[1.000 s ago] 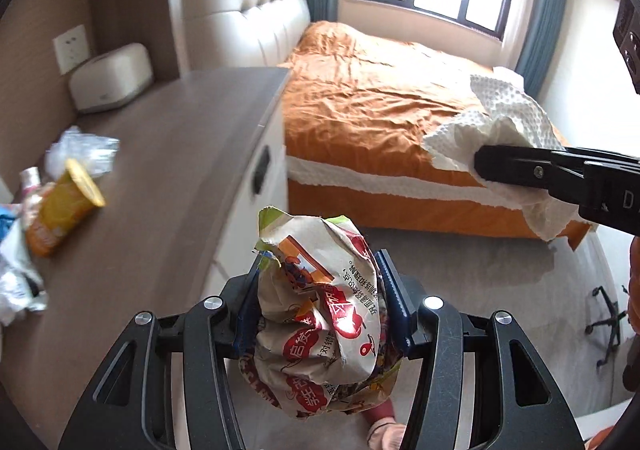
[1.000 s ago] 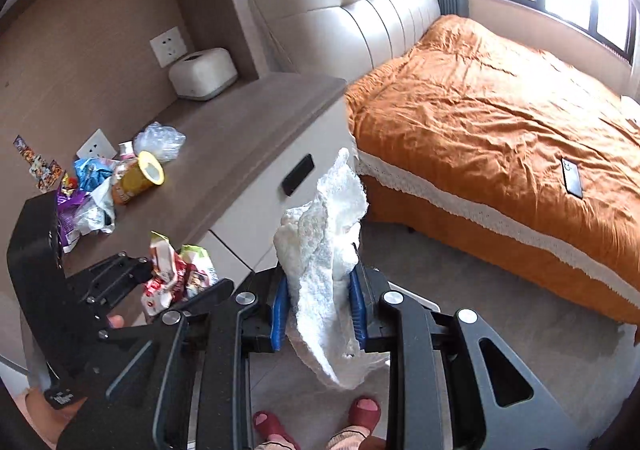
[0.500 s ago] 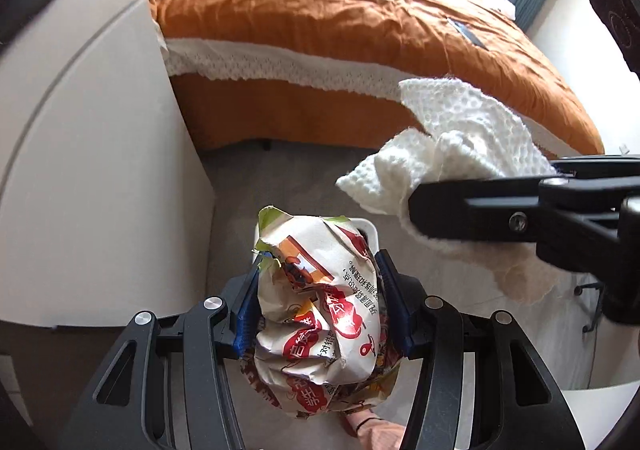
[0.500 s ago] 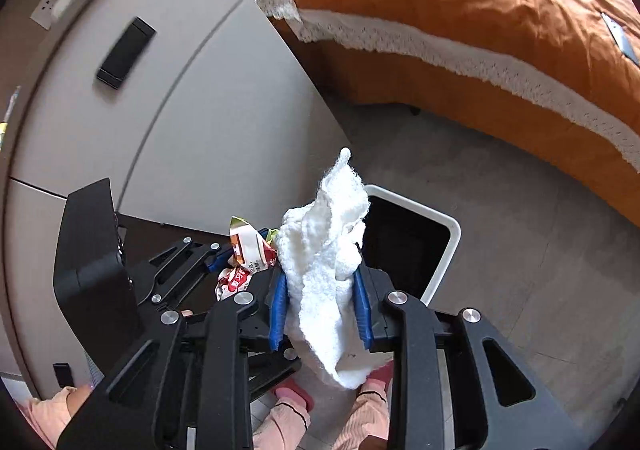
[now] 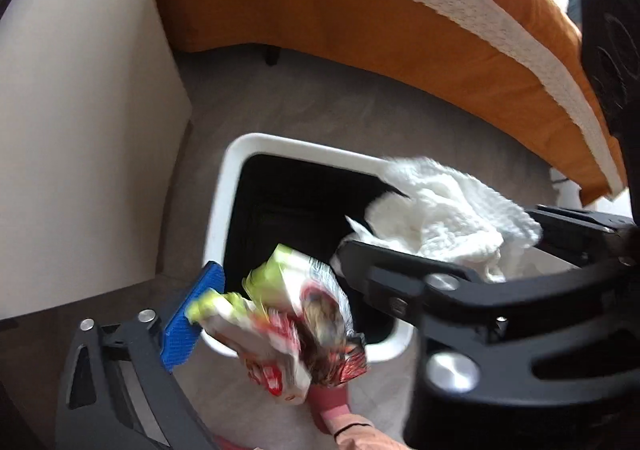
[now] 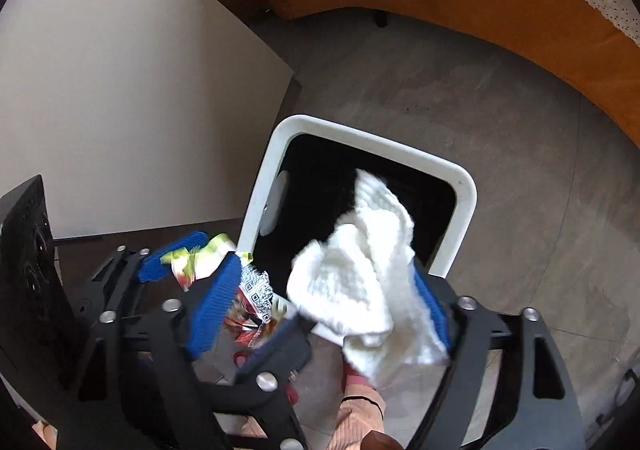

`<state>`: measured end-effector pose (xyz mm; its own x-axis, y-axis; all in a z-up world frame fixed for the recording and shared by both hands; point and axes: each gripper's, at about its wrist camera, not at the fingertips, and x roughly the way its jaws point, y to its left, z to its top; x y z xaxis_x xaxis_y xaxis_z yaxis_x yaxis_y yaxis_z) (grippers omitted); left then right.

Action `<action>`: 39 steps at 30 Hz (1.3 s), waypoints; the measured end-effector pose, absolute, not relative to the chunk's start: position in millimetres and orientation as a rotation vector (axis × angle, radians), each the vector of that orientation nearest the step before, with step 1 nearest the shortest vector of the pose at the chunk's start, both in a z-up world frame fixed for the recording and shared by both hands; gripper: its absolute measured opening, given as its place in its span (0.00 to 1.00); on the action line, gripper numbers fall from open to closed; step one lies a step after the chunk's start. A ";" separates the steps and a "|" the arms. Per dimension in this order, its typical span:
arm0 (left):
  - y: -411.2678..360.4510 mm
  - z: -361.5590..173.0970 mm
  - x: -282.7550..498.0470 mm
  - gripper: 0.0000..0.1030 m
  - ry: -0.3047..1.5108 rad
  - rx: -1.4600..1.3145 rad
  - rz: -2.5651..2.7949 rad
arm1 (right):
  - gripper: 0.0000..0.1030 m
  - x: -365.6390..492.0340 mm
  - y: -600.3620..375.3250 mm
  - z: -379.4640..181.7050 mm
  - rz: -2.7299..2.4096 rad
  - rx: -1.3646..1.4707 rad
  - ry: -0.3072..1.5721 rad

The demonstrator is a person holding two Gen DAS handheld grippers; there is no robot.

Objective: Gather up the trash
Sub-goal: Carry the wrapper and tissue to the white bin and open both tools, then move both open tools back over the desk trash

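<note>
While poised over white-rimmed trash bin (image 6: 464, 186): left gripper (image 5: 280, 302) jaws just opened wide, crumpled snack wrapper (image 5: 296, 326) loose between them; right gripper (image 6: 320, 298) jaws likewise just spread, white paper towel (image 6: 368, 270) unclamped, above bin mouth.

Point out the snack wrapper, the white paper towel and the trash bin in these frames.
snack wrapper (image 5: 296, 326): left wrist view, on its crumpled printed middle.
white paper towel (image 6: 360, 274): right wrist view, on its bunched centre.
trash bin (image 6: 360, 138): right wrist view, on the far white rim.
</note>
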<state>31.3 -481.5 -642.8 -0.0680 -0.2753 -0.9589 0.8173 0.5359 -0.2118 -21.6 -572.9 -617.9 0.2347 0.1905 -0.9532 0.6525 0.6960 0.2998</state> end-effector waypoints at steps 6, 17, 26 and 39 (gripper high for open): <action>-479.1 -645.7 36.8 0.95 1.390 0.507 -0.945 | 0.96 -27.9 -575.3 -612.2 -0.372 0.779 1.325; -472.5 -598.2 33.0 0.95 1.308 0.525 -0.935 | 0.96 -39.1 -579.1 -562.8 -0.428 0.755 1.242; -449.1 -488.0 20.3 0.95 1.172 0.426 -0.907 | 0.96 -60.8 -556.1 -455.2 -0.443 0.655 1.090; -394.7 -326.6 12.7 0.95 0.956 0.292 -0.803 | 0.96 -57.6 -497.7 -294.0 -0.301 0.442 0.839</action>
<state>12.7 -394.7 -326.6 0.3216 -0.4783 -0.8172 0.7218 0.6824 -0.1154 -57.6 -497.7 -294.0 0.6341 -0.0832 -0.7688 0.4249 0.8681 0.2565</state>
